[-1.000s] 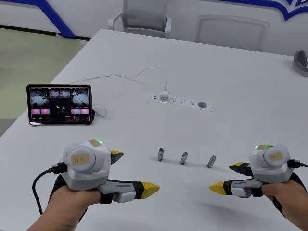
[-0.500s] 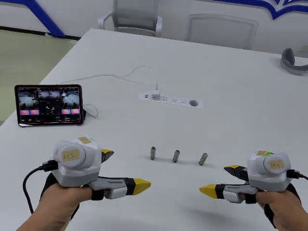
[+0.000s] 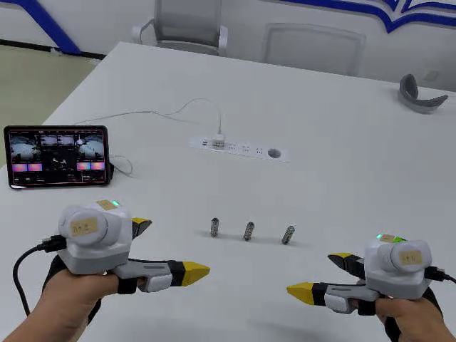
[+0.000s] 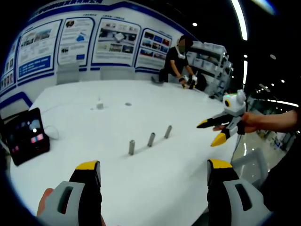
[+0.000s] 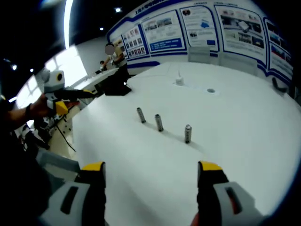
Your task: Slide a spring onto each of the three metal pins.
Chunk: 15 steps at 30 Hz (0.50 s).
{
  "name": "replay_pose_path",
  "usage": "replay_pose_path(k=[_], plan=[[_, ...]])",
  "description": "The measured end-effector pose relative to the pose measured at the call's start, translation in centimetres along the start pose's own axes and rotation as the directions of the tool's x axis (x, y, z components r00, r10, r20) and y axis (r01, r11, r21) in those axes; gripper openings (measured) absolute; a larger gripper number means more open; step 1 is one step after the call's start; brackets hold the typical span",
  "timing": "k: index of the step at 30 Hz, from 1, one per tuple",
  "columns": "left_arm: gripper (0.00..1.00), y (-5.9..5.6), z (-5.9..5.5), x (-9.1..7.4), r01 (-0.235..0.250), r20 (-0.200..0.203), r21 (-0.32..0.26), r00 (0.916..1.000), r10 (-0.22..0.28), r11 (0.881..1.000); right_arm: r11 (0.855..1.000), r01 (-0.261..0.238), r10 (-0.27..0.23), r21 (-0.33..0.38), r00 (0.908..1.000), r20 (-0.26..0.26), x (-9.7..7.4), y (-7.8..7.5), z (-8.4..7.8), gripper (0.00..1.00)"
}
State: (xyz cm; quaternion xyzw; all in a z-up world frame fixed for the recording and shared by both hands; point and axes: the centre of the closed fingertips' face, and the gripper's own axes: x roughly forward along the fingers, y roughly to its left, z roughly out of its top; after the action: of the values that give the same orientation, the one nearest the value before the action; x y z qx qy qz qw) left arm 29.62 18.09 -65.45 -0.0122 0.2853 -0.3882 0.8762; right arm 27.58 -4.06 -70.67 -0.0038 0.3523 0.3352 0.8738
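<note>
Three short metal pins stand in a row on the white table (image 3: 342, 171): left pin (image 3: 214, 227), middle pin (image 3: 249, 231), right pin (image 3: 288, 234). Each looks wrapped in a coiled spring. My left gripper (image 3: 169, 249) hovers open to the near left of the row, holding nothing. To the near right, my right gripper (image 3: 319, 274) is also open and holds nothing. In the left gripper view the pins (image 4: 151, 139) lie ahead of the left gripper (image 4: 154, 165). In the right gripper view the pins (image 5: 159, 122) lie ahead of the right gripper (image 5: 151, 166).
A tablet (image 3: 57, 155) with a lit screen lies at the left, and a white cable runs to a power strip (image 3: 239, 149) behind the pins. A grey curved object (image 3: 420, 96) rests at the far right. Chairs (image 3: 182, 21) stand beyond the table. A person (image 4: 181, 59) works far off.
The head camera has shifted, so everything sits further left in the frame. Both grippers stay open. The right gripper has drawn back slightly from the pins.
</note>
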Motion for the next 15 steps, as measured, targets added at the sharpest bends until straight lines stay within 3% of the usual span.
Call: replay_pose_path(k=[10,15], plan=[[0.95,0.2,-0.4,0.3,0.006,-0.001,-0.013,1.0,-0.006,1.0,1.0,0.001,-0.003,0.03,0.9981,0.061,-0.7,1.1,0.9,0.85],[0.92,0.4,-0.9,0.5,0.014,-0.024,0.002,0.9996,-0.014,1.0,0.999,0.003,-0.005,0.039,0.9978,0.065,-0.7,1.1,0.9,0.86]])
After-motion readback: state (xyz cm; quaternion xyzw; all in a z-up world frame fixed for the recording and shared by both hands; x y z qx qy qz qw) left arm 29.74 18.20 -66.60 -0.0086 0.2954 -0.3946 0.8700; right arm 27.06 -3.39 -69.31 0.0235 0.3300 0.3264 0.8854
